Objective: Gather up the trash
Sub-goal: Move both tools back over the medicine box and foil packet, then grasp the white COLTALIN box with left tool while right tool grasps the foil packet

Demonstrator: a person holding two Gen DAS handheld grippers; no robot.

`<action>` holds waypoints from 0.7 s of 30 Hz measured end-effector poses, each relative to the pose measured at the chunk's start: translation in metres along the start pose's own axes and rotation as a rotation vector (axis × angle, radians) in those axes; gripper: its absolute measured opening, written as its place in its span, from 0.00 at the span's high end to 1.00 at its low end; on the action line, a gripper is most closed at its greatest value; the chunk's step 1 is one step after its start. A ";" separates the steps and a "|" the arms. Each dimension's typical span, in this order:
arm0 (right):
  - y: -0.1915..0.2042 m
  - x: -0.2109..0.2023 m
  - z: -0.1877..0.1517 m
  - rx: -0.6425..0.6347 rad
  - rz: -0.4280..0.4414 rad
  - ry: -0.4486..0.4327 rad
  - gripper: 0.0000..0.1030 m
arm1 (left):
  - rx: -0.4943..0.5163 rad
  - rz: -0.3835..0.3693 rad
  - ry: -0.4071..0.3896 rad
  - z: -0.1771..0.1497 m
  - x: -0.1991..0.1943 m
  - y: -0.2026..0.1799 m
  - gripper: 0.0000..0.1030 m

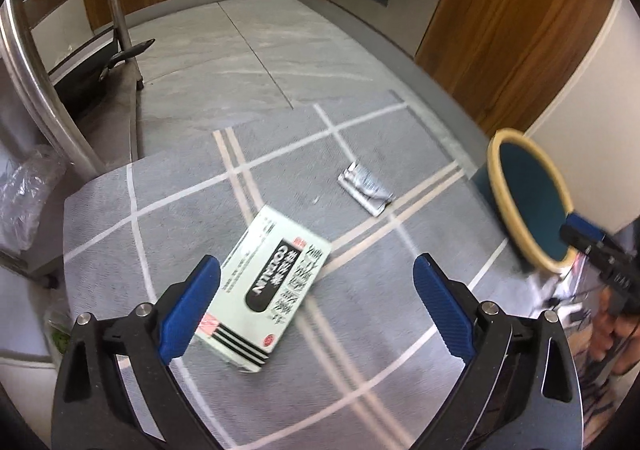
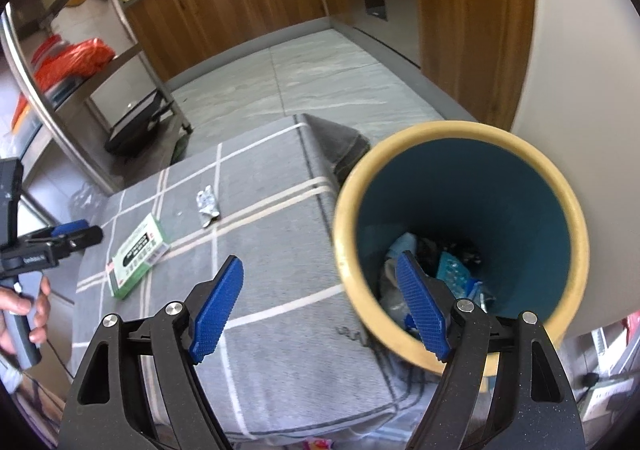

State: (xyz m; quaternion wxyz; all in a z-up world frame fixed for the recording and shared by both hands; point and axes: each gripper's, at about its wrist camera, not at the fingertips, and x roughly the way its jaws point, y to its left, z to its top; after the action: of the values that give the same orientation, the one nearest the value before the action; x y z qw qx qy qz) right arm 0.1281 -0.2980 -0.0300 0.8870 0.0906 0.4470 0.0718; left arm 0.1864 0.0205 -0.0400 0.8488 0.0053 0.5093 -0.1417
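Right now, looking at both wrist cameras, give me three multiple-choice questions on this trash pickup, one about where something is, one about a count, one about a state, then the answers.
1. Where does the white and green cardboard box lie?
A. on the grey checked cloth
B. inside the bin
C. on the metal shelf

2. How many loose trash pieces are on the cloth?
A. one
B. two
C. four

3. How is the left gripper?
A. shut on the box
B. shut on nothing
C. open

Answers:
1 A, the box rests flat on the cloth.
2 B, only the box and the crumpled silver wrapper show there.
3 C, its blue fingers stand wide apart above the box, as do those of the right gripper by the teal yellow-rimmed bin.
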 end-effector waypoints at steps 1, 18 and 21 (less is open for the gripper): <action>0.003 0.003 0.001 -0.006 0.005 0.005 0.23 | 0.020 0.010 0.011 -0.001 0.004 0.000 0.07; 0.066 0.058 0.008 -0.153 0.081 0.094 0.23 | 0.141 0.082 0.211 -0.012 0.070 0.030 0.06; 0.080 0.072 0.010 -0.191 0.096 0.105 0.23 | 0.136 0.104 0.240 -0.014 0.079 0.033 0.06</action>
State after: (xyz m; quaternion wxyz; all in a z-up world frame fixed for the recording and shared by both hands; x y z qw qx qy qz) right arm 0.1751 -0.2064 -0.0622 0.8625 0.0232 0.4791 0.1612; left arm 0.2177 0.0362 -0.1198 0.7857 0.1061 0.5954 -0.1301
